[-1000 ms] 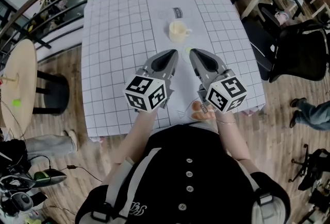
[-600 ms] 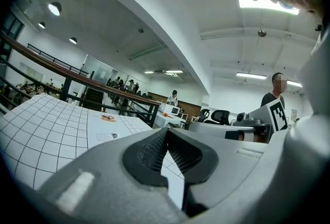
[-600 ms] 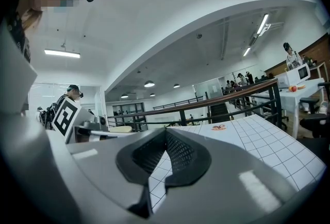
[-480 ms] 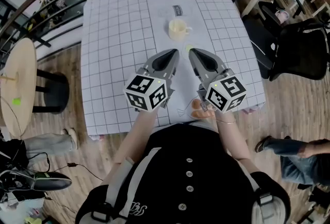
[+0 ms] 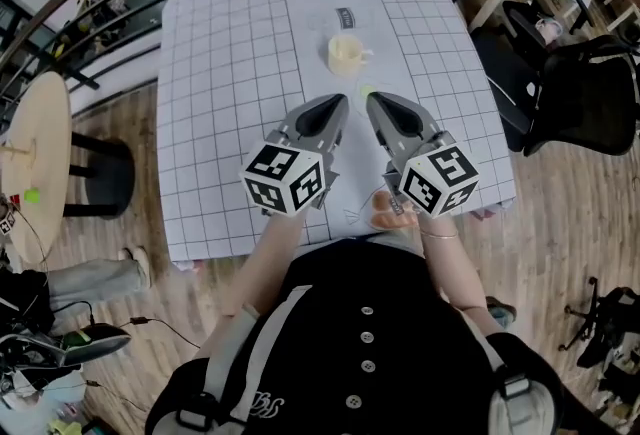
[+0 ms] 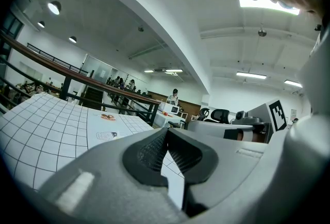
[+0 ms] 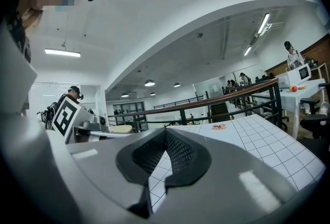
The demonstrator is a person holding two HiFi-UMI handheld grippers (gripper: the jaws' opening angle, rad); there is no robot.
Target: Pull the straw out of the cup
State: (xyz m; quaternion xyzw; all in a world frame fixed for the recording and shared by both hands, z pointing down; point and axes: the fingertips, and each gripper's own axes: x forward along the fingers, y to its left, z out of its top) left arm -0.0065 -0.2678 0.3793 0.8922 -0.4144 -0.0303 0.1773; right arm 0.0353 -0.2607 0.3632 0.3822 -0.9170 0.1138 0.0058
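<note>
Near table (image 5: 220, 73) edge I hold L gripper (image 5: 336, 104) & R gripper (image 5: 374, 102), both shut w/ nothing between, well short of cup (image 5: 345, 56); can't make out straw, so pull looks unstarted.

Grid-cloth table (image 5: 230, 73) — cream cup (image 5: 345, 54) near ctr, label (image 5: 345, 20) beyond.

The left gripper (image 6: 166, 133) has its ribbed dark pads (image 6: 149, 153) pressed together at the tips, with nothing between them. Beyond lies the white gridded table (image 6: 46, 125), with a round sticker (image 6: 108, 117) and a printed label (image 6: 106, 135) near its far edge. A dark railing (image 6: 77, 78) runs past that edge. The right gripper (image 6: 195, 125) shows alongside.
</note>
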